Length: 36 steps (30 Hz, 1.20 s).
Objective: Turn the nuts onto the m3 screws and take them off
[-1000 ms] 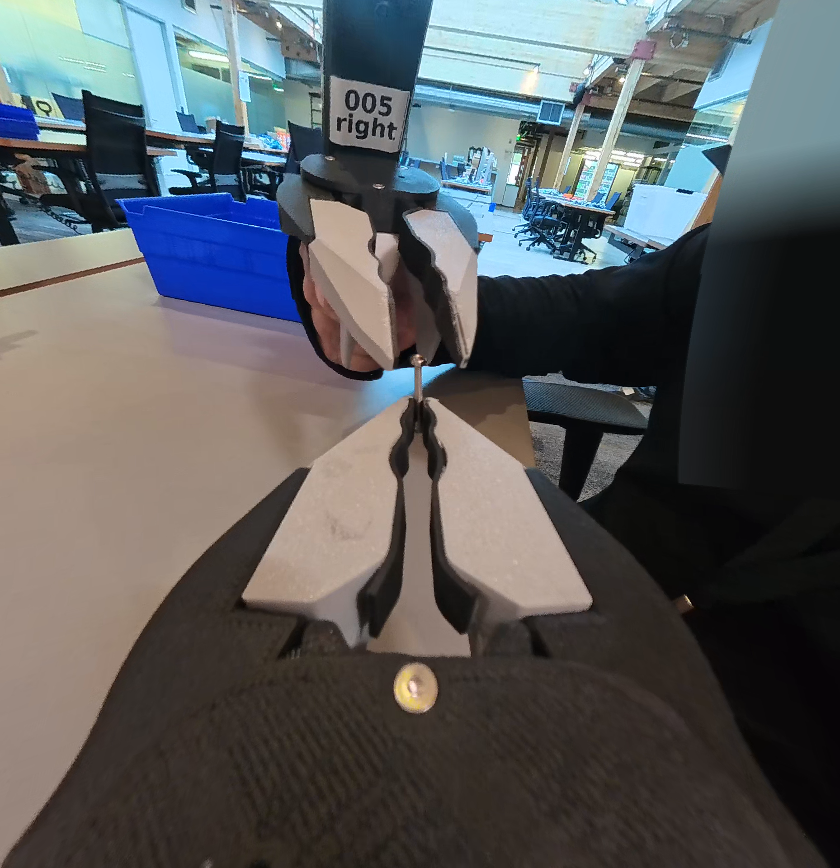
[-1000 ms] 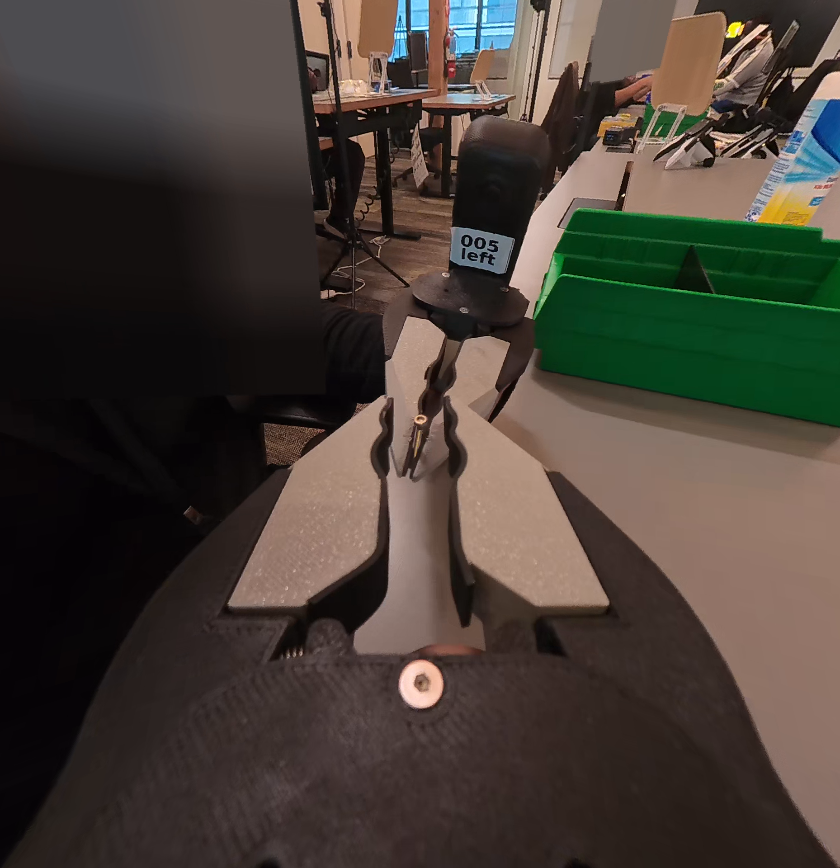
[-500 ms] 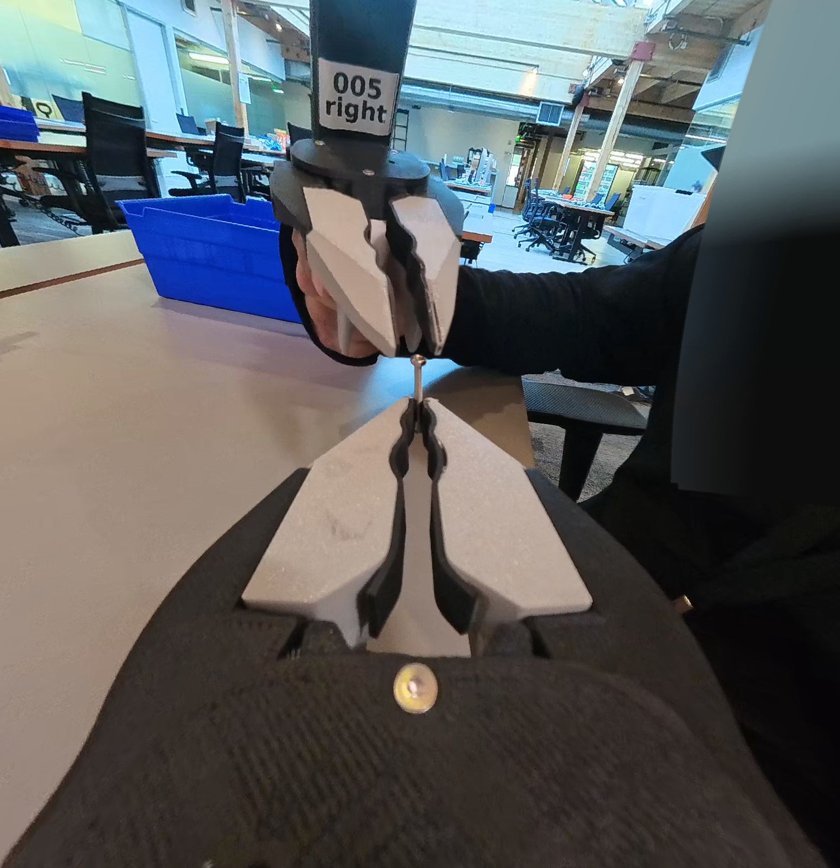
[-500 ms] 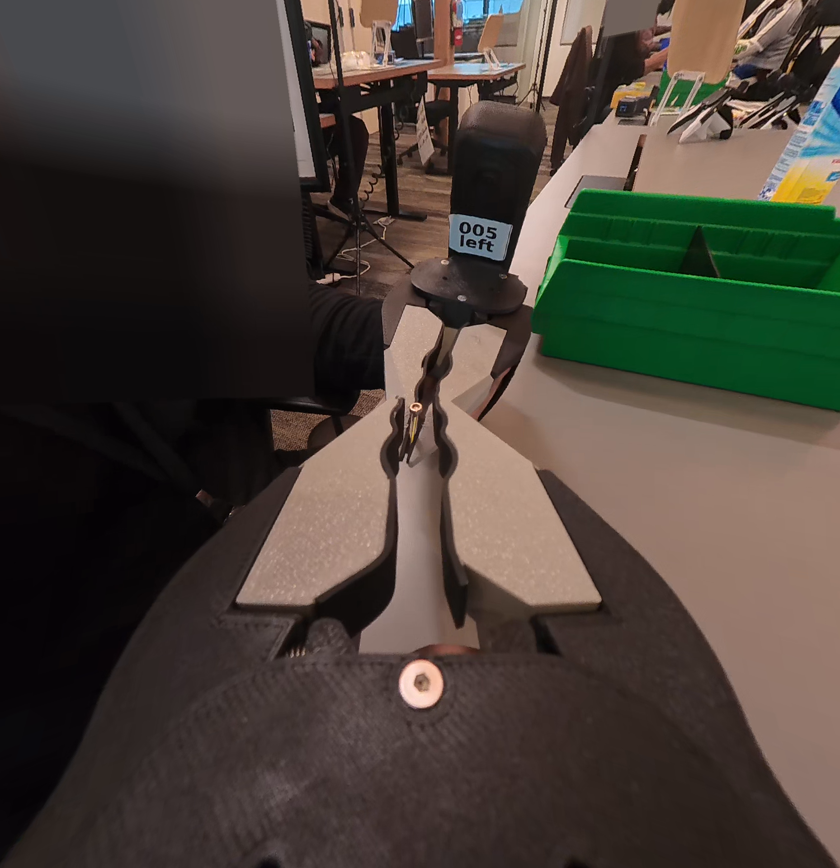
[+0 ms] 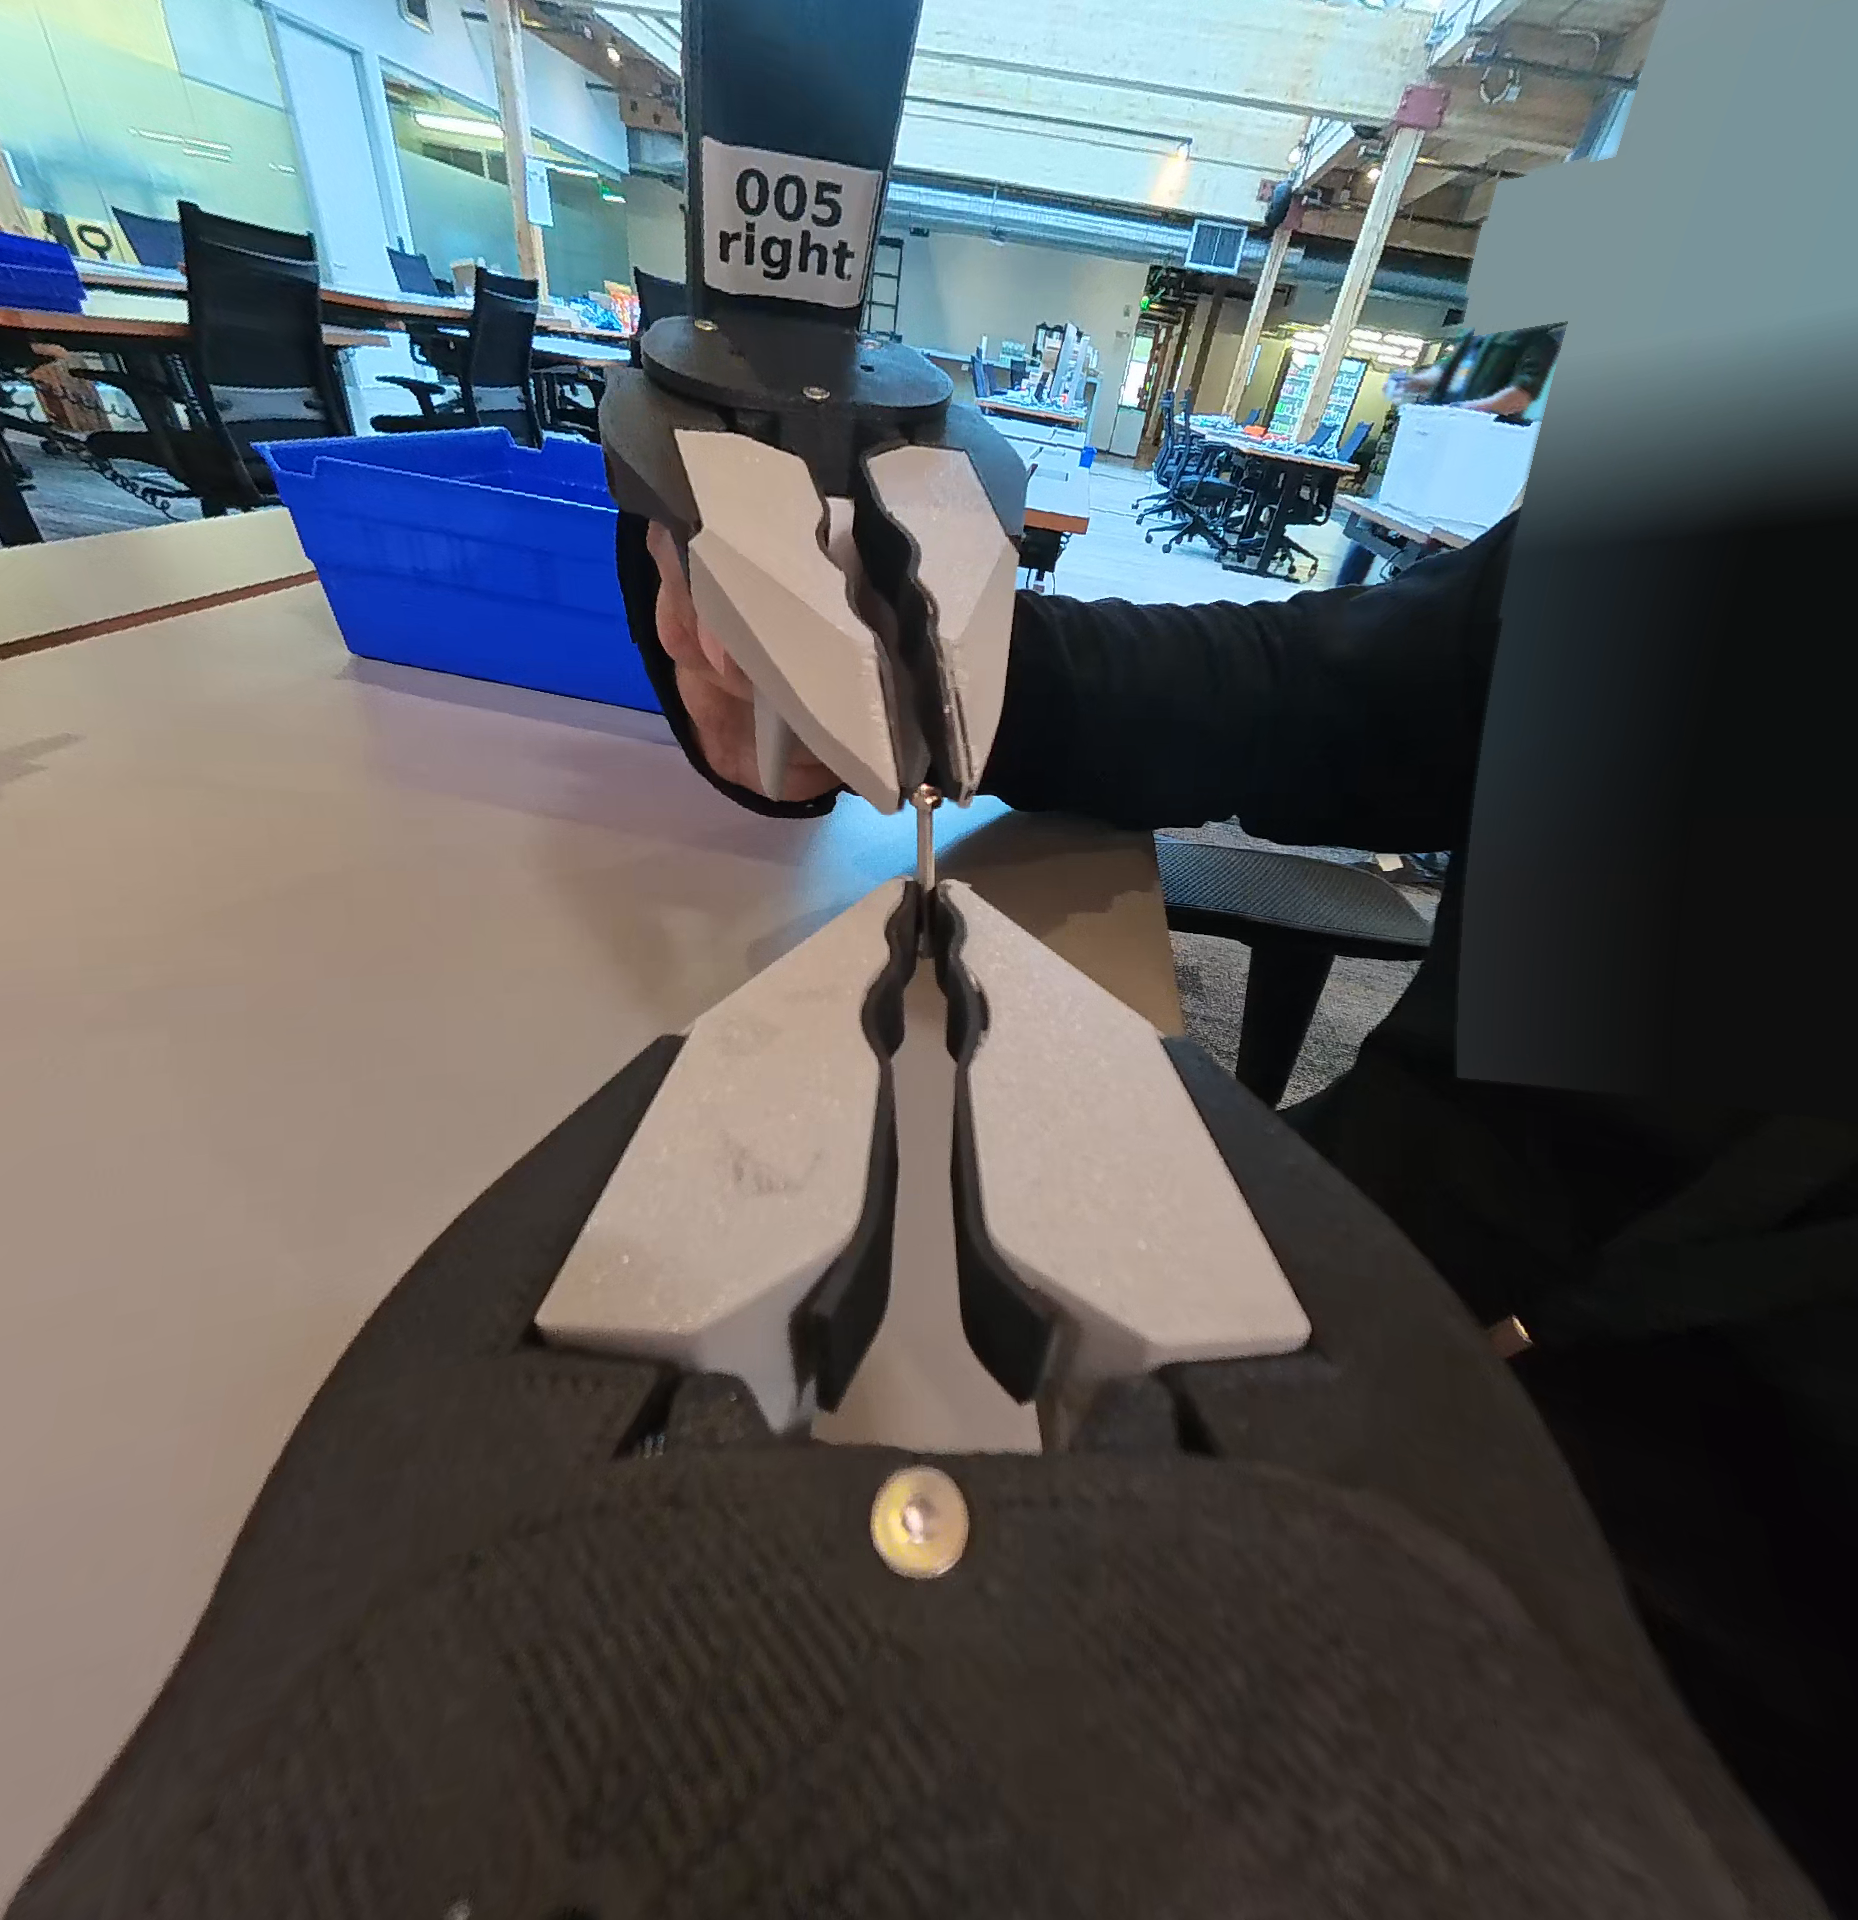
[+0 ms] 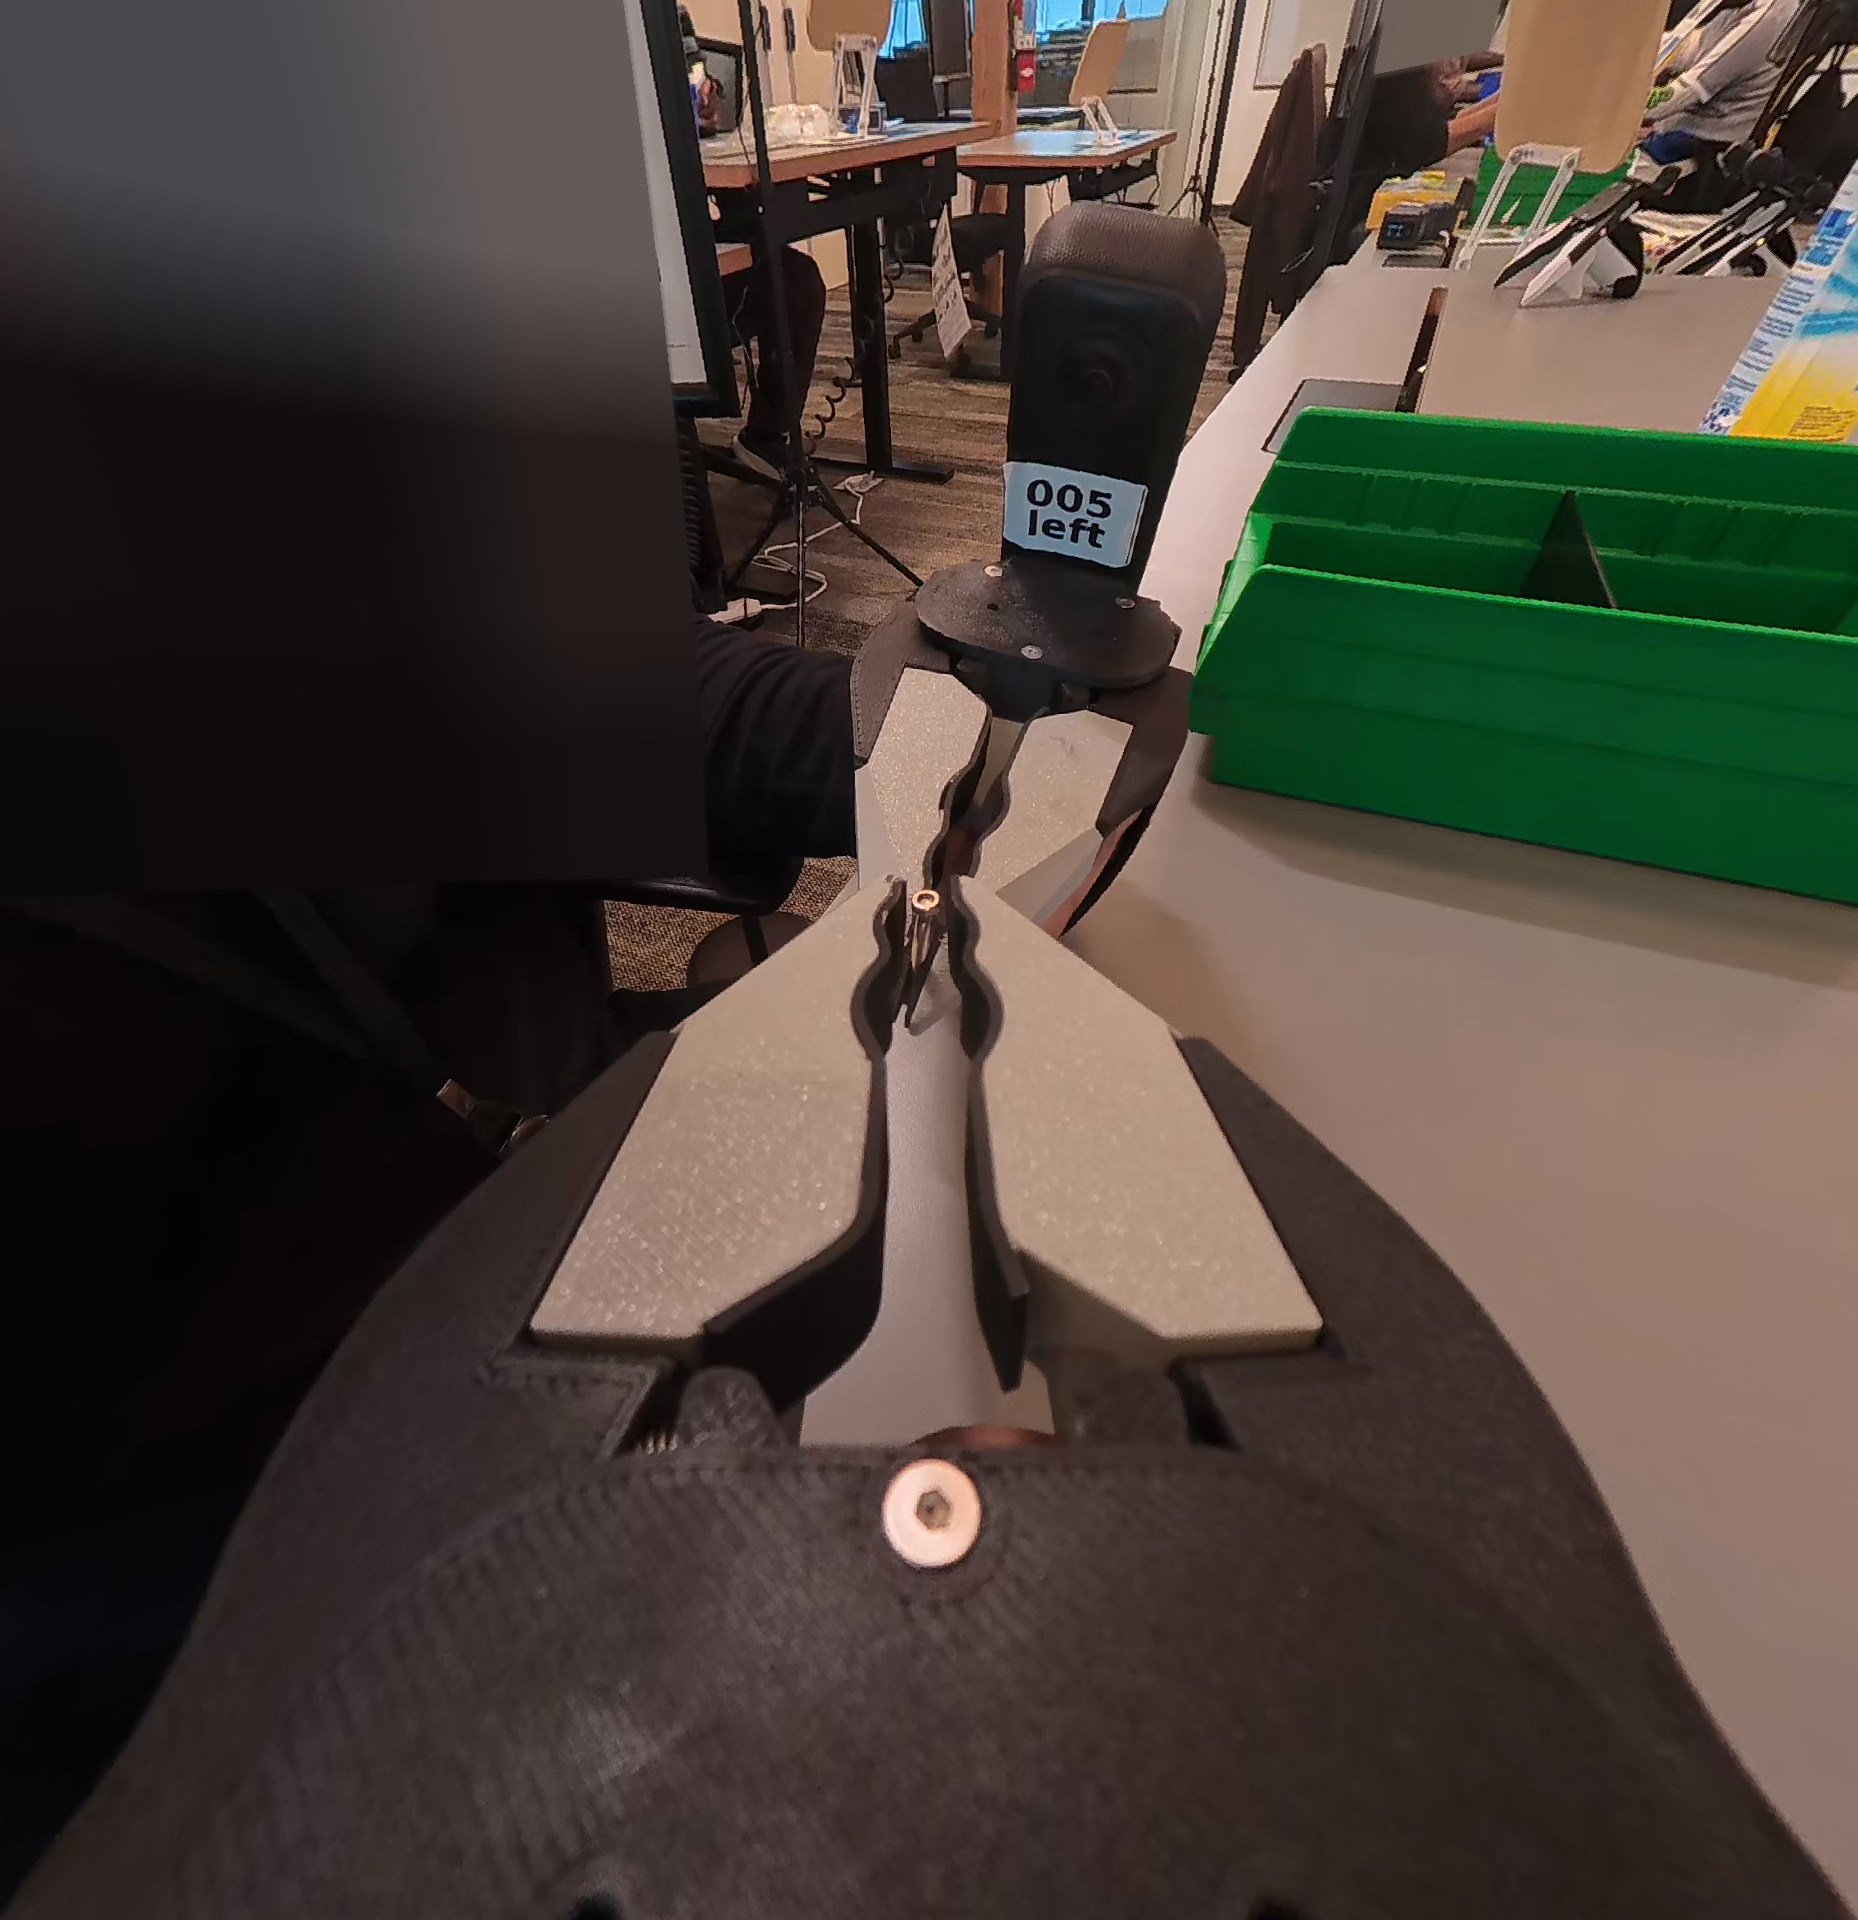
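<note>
My left gripper (image 5: pixel 925 904) is shut on a thin m3 screw (image 5: pixel 926 847) that stands up out of its fingertips. My right gripper (image 5: pixel 920 795) comes down from above, and its fingertips close around the screw's top end. In the right wrist view, a small metal nut (image 6: pixel 925 900) on the screw's end shows as a ring between the tips of my right gripper (image 6: pixel 923 902). The left gripper (image 6: pixel 956 831) points toward it from just beyond. Both grippers are held in the air over the near edge of the grey table (image 5: pixel 281 935).
A blue bin (image 5: pixel 468 561) stands on the table behind the right gripper. A green divided bin (image 6: pixel 1548 665) stands to the right, with a carton (image 6: pixel 1829 312) behind it. A person's dark sleeve (image 5: pixel 1268 707) and a chair seat (image 5: pixel 1299 904) lie beside the table edge. Only a small space, under 4 cm, lies between the two pairs of fingers.
My right gripper's fingers have closed from open to pinched around the screw's top end, and it has turned slightly. My left gripper has stayed still, gripping the screw.
</note>
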Each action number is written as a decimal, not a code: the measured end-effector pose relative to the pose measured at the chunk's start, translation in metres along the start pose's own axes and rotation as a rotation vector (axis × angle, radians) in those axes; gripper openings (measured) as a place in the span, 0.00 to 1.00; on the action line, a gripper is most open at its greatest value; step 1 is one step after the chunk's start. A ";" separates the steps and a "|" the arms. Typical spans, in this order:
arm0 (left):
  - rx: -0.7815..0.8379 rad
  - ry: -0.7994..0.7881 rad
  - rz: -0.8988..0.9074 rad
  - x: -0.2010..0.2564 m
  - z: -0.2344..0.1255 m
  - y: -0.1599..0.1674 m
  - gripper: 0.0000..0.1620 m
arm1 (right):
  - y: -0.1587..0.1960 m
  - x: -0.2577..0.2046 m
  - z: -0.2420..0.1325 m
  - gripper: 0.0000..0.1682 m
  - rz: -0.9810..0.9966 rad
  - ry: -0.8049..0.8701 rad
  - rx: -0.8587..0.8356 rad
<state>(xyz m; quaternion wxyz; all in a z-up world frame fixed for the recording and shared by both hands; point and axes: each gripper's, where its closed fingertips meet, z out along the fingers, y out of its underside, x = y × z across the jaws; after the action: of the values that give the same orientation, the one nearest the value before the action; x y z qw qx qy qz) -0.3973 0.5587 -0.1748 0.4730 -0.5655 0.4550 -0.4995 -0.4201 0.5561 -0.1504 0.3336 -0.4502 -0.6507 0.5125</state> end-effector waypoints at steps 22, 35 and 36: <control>-0.005 -0.055 0.015 -0.005 0.001 0.001 0.00 | 0.003 0.006 0.000 0.01 0.021 0.122 -0.018; -0.028 -0.097 0.029 -0.008 0.003 0.004 0.00 | 0.007 0.009 -0.003 0.01 0.056 0.325 -0.045; -0.031 -0.103 0.032 -0.009 0.004 0.004 0.00 | 0.007 0.010 -0.003 0.01 0.061 0.343 -0.047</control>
<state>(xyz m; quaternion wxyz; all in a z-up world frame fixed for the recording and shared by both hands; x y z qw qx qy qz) -0.3946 0.5670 -0.1800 0.4948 -0.5905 0.4465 -0.4551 -0.4191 0.5668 -0.1570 0.4134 -0.5584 -0.5821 0.4226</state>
